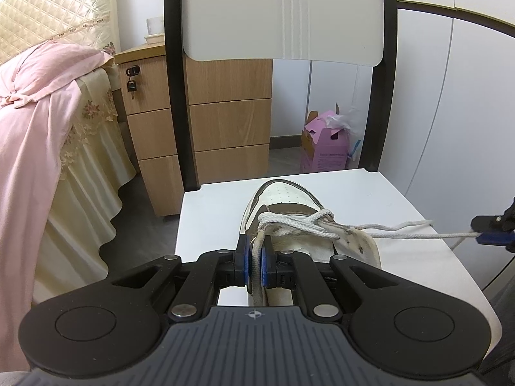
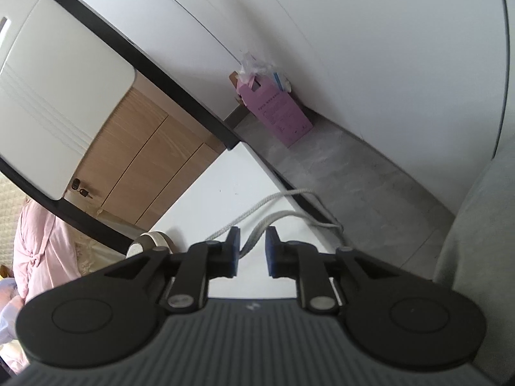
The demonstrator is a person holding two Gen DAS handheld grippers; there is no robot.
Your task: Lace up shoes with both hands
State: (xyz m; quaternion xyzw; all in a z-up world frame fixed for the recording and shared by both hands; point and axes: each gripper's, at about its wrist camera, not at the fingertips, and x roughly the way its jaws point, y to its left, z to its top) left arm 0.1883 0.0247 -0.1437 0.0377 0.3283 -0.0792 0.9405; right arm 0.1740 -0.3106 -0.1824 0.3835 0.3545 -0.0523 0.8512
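Shoe [image 1: 289, 212]: mid-seat on the chair [image 1: 370, 193], long axis front to back, toe toward the backrest
Left gripper [image 1: 256, 257]: jaws narrow, clamped on a lace [image 1: 256, 254] at the shoe's near end
Right gripper [image 2: 252, 251]: jaws apart, lace running loose between them, near the seat's right edge
Hidden: heel behind left gripper

Woven cloth lace [image 1: 296, 225]; smooth matt chair seat [image 1: 212, 212]; wood-grain cabinet [image 1: 225, 122].

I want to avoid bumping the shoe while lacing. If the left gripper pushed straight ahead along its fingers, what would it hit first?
The left gripper, shut on a lace end, points at the shoe on the chair seat. It would probably meet the crossed laces over the tongue first, though depth is hard to judge.
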